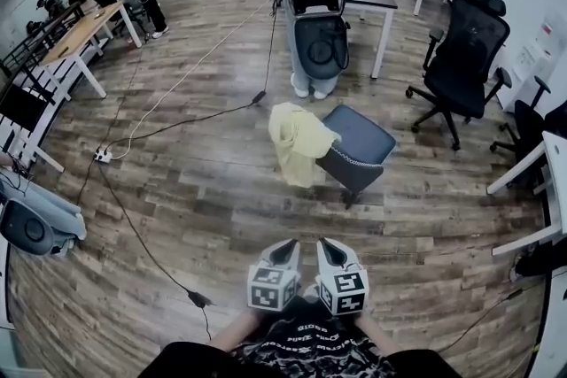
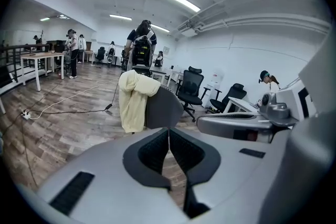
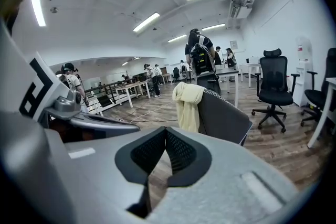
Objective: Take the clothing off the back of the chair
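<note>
As far as I can see, nothing of the task is done yet. The yellow clothing (image 1: 299, 142) is draped over the back of the grey chair (image 1: 365, 146), at the back's left end, and hangs down toward the wooden floor (image 1: 204, 217). The chair stands in the open middle of the room, well apart from me, with only bare boards between us. So the whole job is left. By my reckoning I must close that gap, open a tool, take the cloth near the top where it folds over the backrest, and lift it clear.

The left tool (image 2: 169, 140) is fully closed. Its jaws meet along a thin seam with nothing between them. The right tool (image 3: 165, 139) is the same, closed and empty. I hold the two side by side, close in front of my body, touching nothing. Both point toward the chair, so the garment shows just above the jaws in each gripper view.

A person (image 1: 314, 13) carrying bulky gear stands just beyond the chair on its far side, and a black office chair (image 1: 461, 57) sits far right. I judge that neither lies in my line to the garment.
</note>
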`<act>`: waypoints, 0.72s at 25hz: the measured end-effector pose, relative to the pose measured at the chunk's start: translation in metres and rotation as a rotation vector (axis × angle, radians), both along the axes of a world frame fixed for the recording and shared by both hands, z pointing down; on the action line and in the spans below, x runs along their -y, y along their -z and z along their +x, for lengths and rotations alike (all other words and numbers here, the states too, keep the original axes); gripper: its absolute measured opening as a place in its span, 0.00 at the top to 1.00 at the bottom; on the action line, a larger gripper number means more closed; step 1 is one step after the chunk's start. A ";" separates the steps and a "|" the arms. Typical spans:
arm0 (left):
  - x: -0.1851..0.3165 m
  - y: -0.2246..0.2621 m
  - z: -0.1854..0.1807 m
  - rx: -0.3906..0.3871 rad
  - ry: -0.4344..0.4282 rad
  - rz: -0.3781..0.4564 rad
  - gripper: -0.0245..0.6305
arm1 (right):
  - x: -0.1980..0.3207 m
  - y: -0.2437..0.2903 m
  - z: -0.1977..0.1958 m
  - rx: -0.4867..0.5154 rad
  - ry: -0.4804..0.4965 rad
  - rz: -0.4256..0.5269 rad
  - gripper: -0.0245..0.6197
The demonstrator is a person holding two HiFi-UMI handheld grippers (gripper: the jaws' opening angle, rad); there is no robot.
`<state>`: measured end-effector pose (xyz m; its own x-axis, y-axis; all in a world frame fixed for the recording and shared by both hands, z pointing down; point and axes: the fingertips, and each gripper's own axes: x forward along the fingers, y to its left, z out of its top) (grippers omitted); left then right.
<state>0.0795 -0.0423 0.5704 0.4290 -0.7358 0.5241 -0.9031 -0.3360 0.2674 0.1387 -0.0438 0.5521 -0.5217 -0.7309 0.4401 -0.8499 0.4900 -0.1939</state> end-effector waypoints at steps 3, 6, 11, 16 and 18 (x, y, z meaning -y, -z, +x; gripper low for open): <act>0.011 -0.005 0.008 -0.018 0.014 -0.012 0.94 | 0.011 -0.002 0.011 0.004 0.007 -0.004 0.95; 0.021 -0.005 0.015 -0.020 0.020 -0.019 0.94 | 0.020 -0.005 0.023 -0.001 -0.003 -0.011 0.95; 0.031 -0.011 0.023 0.003 -0.026 -0.008 0.94 | 0.026 -0.011 0.026 -0.001 -0.005 -0.030 0.95; 0.048 -0.010 0.019 -0.021 -0.017 -0.017 0.94 | 0.036 -0.018 0.028 0.002 -0.025 -0.063 0.95; 0.058 -0.011 0.018 -0.018 -0.038 -0.012 0.94 | 0.045 -0.018 0.027 0.005 -0.045 -0.062 0.95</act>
